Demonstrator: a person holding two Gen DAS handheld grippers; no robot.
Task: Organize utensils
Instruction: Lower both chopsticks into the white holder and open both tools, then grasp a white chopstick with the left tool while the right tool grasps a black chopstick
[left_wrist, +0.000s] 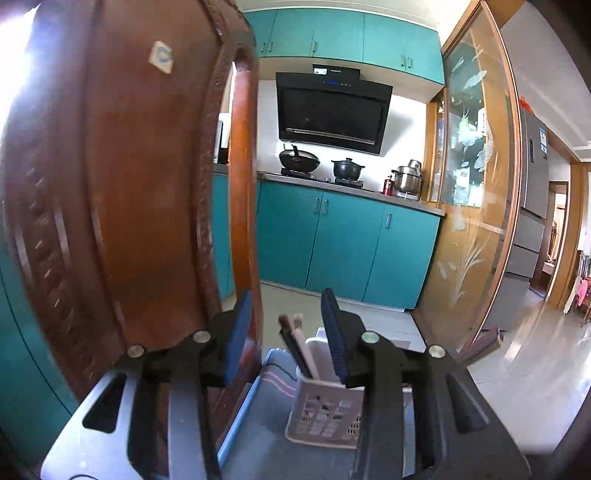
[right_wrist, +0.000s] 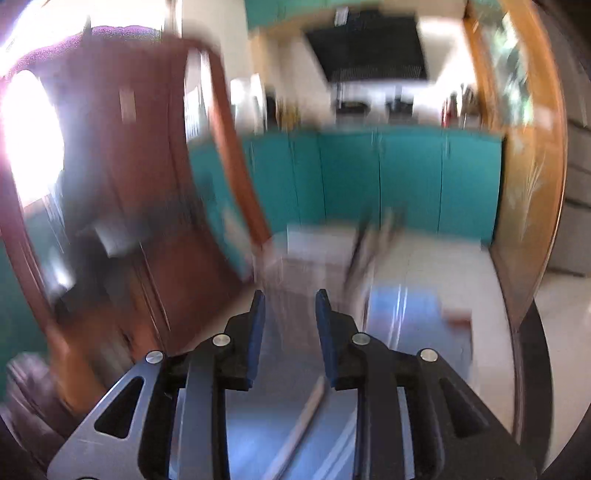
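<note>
Carved wooden chair back (left_wrist: 122, 192), filling the left of the left wrist view and standing close beside the grey desk (left_wrist: 258, 435) on which the work lies; behind, teal kitchen cabinets (left_wrist: 343, 243) and a stove with pots, well apart from the task. On the desk stands a white perforated utensil basket (left_wrist: 325, 413), upright, just ahead of the left gripper (left_wrist: 288, 325), whose jaws stand apart with nothing between them. Several chopsticks (left_wrist: 295, 343) rise out of the basket, tilted toward the left, their upper ends free above the rim. The right gripper (right_wrist: 290, 317) likewise shows its jaws apart and empty; its view is heavily motion-blurred, so the basket appears there only as a pale smear, and a pale slender stick (right_wrist: 306, 417) on the desk below the jaws is probably a loose chopstick (too blurred to be sure). Handling, as a judgement: chopsticks are light, stiff and smooth, apt to roll or pivot in a pinch, so a hold near mid-length, across the stick, seems safest. The plastic basket is light and may slide or tip if nudged; its rim offers the best hold.
</note>
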